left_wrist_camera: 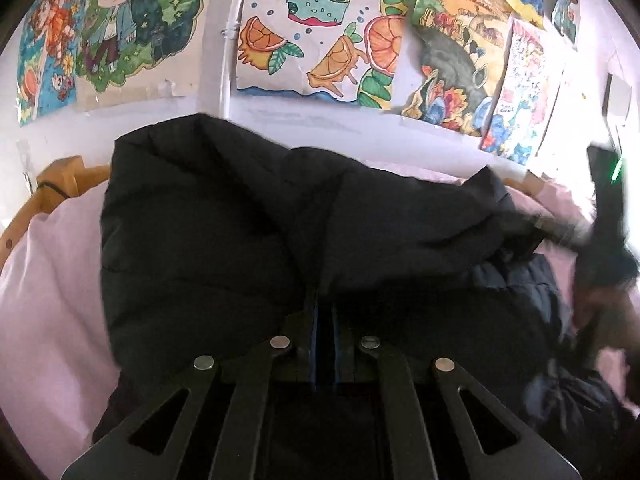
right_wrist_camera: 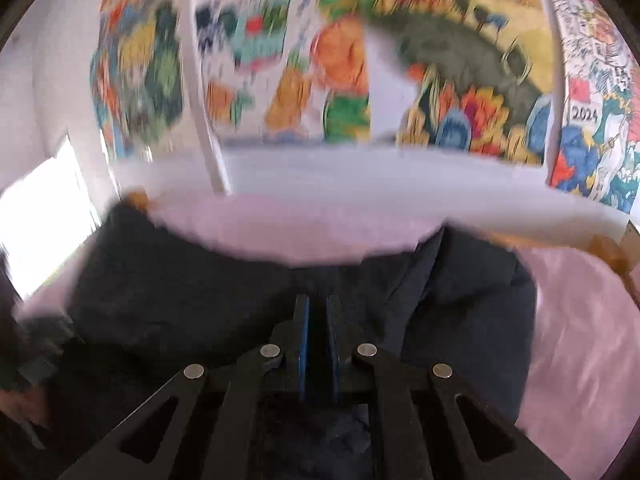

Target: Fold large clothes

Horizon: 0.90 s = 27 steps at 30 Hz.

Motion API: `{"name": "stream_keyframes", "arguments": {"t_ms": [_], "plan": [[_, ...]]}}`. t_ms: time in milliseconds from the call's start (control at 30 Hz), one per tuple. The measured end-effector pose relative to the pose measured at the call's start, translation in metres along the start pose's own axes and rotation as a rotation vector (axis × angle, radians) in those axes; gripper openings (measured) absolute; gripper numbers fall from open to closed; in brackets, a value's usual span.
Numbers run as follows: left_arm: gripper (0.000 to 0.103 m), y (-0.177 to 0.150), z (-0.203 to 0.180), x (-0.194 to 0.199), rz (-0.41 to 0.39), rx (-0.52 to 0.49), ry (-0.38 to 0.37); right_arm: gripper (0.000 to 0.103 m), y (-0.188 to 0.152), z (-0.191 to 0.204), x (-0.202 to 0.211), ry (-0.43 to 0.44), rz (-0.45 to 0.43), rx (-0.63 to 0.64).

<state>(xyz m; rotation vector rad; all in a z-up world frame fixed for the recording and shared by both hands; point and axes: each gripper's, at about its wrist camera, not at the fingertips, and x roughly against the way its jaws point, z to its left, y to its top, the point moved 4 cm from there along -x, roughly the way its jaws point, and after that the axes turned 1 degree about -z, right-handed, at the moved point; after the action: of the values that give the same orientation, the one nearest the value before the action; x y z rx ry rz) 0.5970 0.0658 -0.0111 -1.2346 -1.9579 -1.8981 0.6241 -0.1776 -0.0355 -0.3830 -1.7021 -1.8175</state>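
A large black padded jacket point(left_wrist_camera: 220, 220) lies bunched on a pink bed sheet point(left_wrist_camera: 48, 300). In the left wrist view my left gripper point(left_wrist_camera: 324, 304) is shut, its blue pads pinching a fold of the jacket that rises just ahead of them. The right wrist view is blurred. There my right gripper point(right_wrist_camera: 318, 308) is shut on a fold of the same jacket point(right_wrist_camera: 180, 280), low over the sheet point(right_wrist_camera: 580, 340). At the right edge of the left wrist view, a dark blurred shape point(left_wrist_camera: 604, 240) is the other gripper with a hand.
A wooden bed frame point(left_wrist_camera: 60, 184) curves around the far edge of the mattress, also visible as the frame point(right_wrist_camera: 608, 256). Colourful drawings point(left_wrist_camera: 320, 32) cover the white wall behind the bed. A bright window point(right_wrist_camera: 44, 220) is at the left.
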Motion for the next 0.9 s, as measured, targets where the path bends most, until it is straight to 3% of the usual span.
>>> {"name": "stream_keyframes", "arguments": {"t_ms": [100,133,233,300,433,533,900], "plan": [[0.010,0.001,0.005,0.018,-0.007,0.008,0.001,0.009,-0.029,-0.001,-0.003,-0.033,-0.010,0.069],[0.016,0.004,0.006,0.026,-0.028,0.019,-0.009,0.009,-0.034,-0.001,-0.002,-0.037,-0.023,0.081],[0.037,0.021,0.005,0.047,-0.133,0.072,-0.040,0.009,-0.039,0.000,-0.002,-0.056,-0.048,0.094],[0.039,0.034,-0.002,0.049,-0.201,0.071,-0.028,0.009,-0.042,0.005,-0.004,-0.082,-0.060,0.123],[0.039,0.058,-0.014,-0.008,-0.169,0.086,0.121,0.009,-0.043,0.011,-0.007,-0.119,-0.075,0.162],[0.039,0.049,-0.009,-0.052,-0.115,0.102,0.229,0.009,-0.045,0.013,-0.009,-0.134,-0.084,0.175],[0.043,-0.006,0.023,-0.117,-0.133,0.096,0.239,0.007,-0.069,-0.005,-0.049,-0.055,-0.047,0.082]]}}
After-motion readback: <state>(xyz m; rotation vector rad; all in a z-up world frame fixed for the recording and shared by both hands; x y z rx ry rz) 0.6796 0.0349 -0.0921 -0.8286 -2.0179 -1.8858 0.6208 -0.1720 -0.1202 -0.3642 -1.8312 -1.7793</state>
